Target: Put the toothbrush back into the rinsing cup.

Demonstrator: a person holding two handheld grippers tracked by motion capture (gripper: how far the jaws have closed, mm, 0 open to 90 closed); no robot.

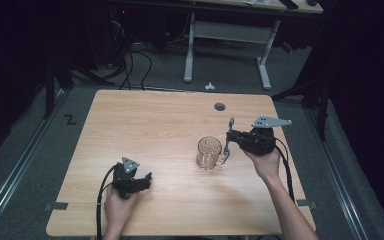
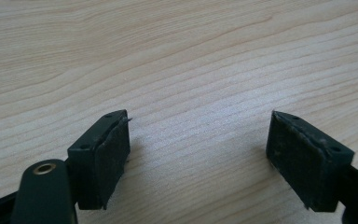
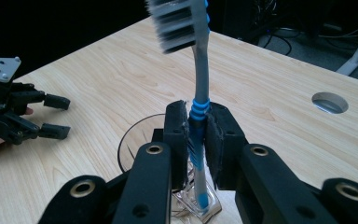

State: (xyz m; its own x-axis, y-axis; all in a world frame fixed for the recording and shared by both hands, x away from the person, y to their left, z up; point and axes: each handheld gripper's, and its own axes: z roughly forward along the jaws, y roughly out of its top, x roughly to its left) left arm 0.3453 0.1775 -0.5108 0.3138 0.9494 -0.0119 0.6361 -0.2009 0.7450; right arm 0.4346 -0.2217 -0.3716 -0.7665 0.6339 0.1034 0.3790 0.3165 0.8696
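Observation:
A grey toothbrush [image 3: 196, 70] with blue grip bands stands upright, bristles at the top, in my right gripper [image 3: 196, 140], whose pads are shut on its handle. In the high view the toothbrush [image 1: 227, 137] is held just right of a clear glass mug [image 1: 209, 153], by the mug's handle. The mug [image 3: 135, 140] lies just below and behind the jaws in the right gripper view. My left gripper [image 1: 147, 178] rests low at the front left of the table, open, with bare wood between its pads [image 2: 109, 154]. It also appears as the left gripper [image 3: 56, 116] at the left of the right gripper view.
The light wooden table [image 1: 145, 125] has a round cable hole [image 1: 220, 106] near its far edge. Beyond it stand a white desk frame [image 1: 227, 35] and cables on a grey floor. A cable trails from each gripper toward the front edge.

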